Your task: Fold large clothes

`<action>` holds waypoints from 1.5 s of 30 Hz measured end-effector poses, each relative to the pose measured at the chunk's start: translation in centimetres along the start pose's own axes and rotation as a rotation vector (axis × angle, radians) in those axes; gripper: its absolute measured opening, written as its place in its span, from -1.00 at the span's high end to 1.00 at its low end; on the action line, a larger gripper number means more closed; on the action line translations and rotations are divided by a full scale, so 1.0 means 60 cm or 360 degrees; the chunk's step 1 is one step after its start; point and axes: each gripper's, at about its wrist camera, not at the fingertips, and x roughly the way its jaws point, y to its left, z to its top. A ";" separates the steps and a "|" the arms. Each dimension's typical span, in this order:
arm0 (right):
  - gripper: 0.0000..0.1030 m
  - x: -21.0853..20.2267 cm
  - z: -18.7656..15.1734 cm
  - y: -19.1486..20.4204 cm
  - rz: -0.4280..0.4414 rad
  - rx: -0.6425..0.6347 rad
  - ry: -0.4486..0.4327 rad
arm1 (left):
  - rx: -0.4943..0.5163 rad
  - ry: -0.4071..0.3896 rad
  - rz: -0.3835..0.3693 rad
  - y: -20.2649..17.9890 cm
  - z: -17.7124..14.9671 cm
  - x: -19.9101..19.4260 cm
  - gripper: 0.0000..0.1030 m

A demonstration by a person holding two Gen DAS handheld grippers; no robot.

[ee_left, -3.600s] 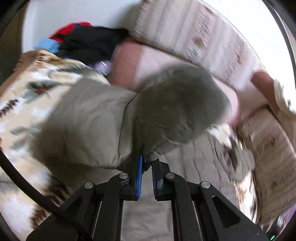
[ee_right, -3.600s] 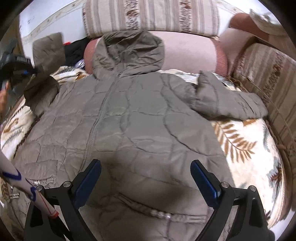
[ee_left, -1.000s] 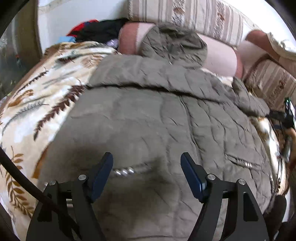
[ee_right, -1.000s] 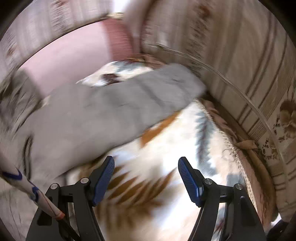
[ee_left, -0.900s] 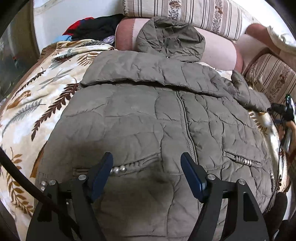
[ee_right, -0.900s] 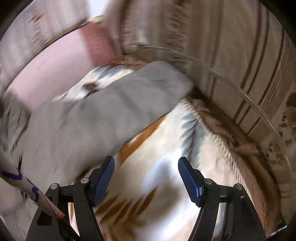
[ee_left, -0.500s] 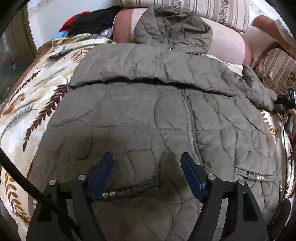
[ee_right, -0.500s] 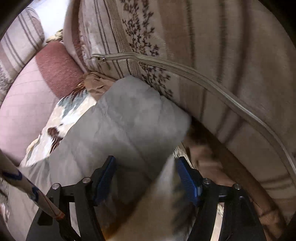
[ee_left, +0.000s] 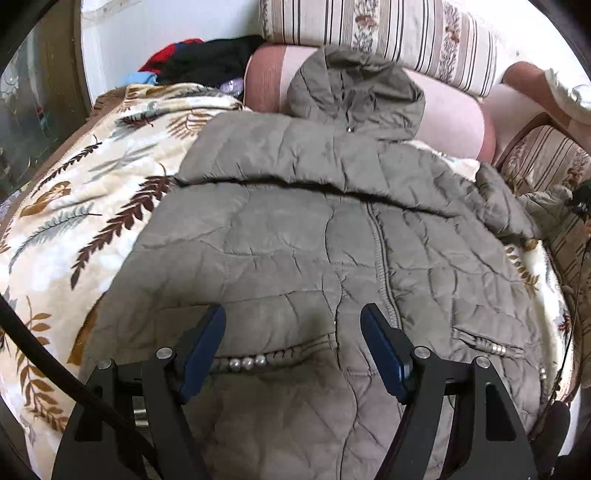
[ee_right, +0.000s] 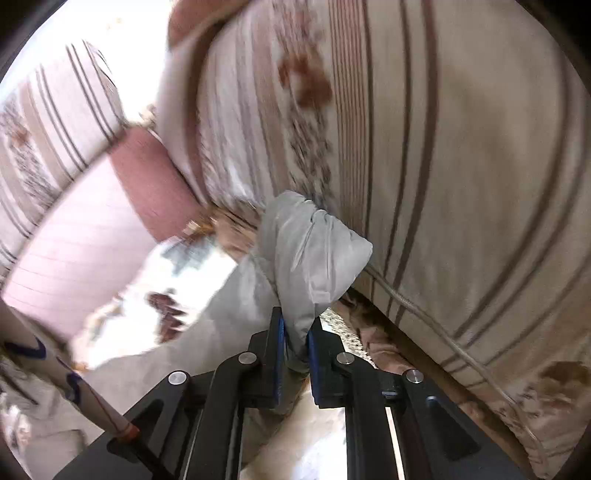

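An olive jacket (ee_left: 295, 240) lies front-up on a leaf-print blanket (ee_left: 74, 206) over a sofa, hood against a pink bolster (ee_left: 454, 122). Striped cushions (ee_left: 388, 33) line the back. The left gripper (ee_left: 291, 343) hovers, jaws apart; the right gripper (ee_right: 293, 343) pinches the sleeve (ee_right: 310, 254).

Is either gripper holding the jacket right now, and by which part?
The right gripper is shut on the jacket's right sleeve, near the cuff end. The left gripper is open, holding nothing.
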 end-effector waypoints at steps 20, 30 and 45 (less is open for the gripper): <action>0.78 -0.102 -0.430 0.402 0.1016 -0.0807 0.0641 | -0.0175 -0.0064 0.0075 0.084 -0.014 -0.052 -0.44; -0.38 -0.120 -0.567 0.459 0.1121 -0.1129 0.0743 | -0.0129 -0.0028 0.0020 0.082 0.051 -0.019 -0.46; -0.74 -0.170 -0.430 0.292 0.0970 -0.0870 0.0444 | 0.0042 0.0239 -0.0413 -0.067 0.169 0.182 -0.57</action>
